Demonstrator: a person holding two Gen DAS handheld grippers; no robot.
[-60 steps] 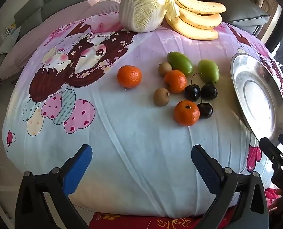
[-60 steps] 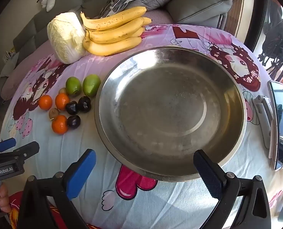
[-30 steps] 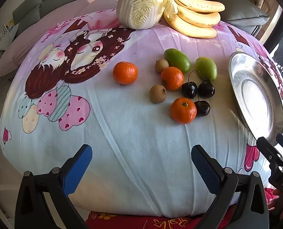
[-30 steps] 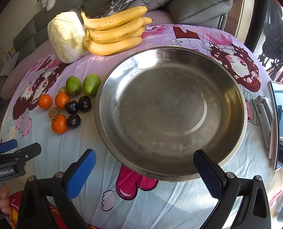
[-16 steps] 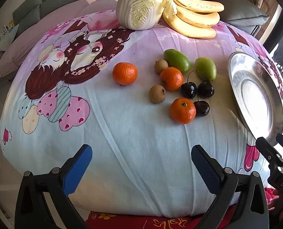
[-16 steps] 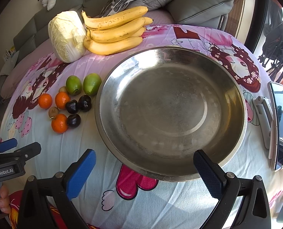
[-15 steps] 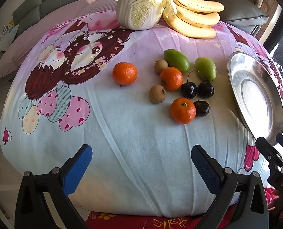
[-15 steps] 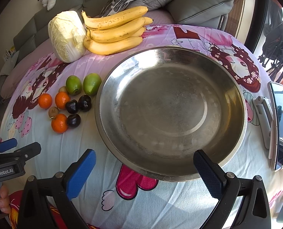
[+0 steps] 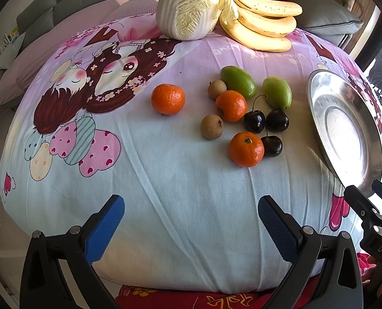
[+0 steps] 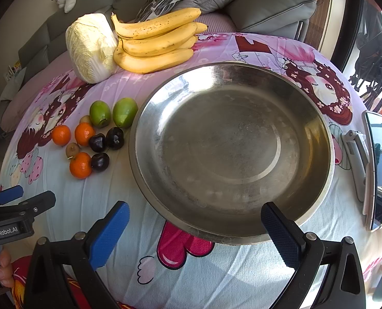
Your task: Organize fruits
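Small fruits lie together on the cartoon-print cloth: three tangerines, the nearest one (image 9: 246, 149) by three dark cherries (image 9: 254, 121), two brown longans (image 9: 211, 126) and two green fruits (image 9: 238, 82). They also show in the right wrist view, around a tangerine (image 10: 80, 165). A bunch of bananas (image 9: 263, 23) lies at the far edge. An empty steel bowl (image 10: 304, 118) stands right of the fruits. My left gripper (image 9: 191, 219) is open and empty, short of the fruits. My right gripper (image 10: 194, 224) is open and empty at the bowl's near rim.
A napa cabbage (image 9: 191, 5) stands beside the bananas at the far side. A phone (image 10: 378, 170) and a white device (image 10: 356, 152) lie right of the bowl. A grey sofa with cushions (image 10: 265, 10) is behind the table.
The left wrist view shifted slightly over the first second; the fruits sit a little lower-left in frame. Both grippers stay open and nothing on the table has moved.
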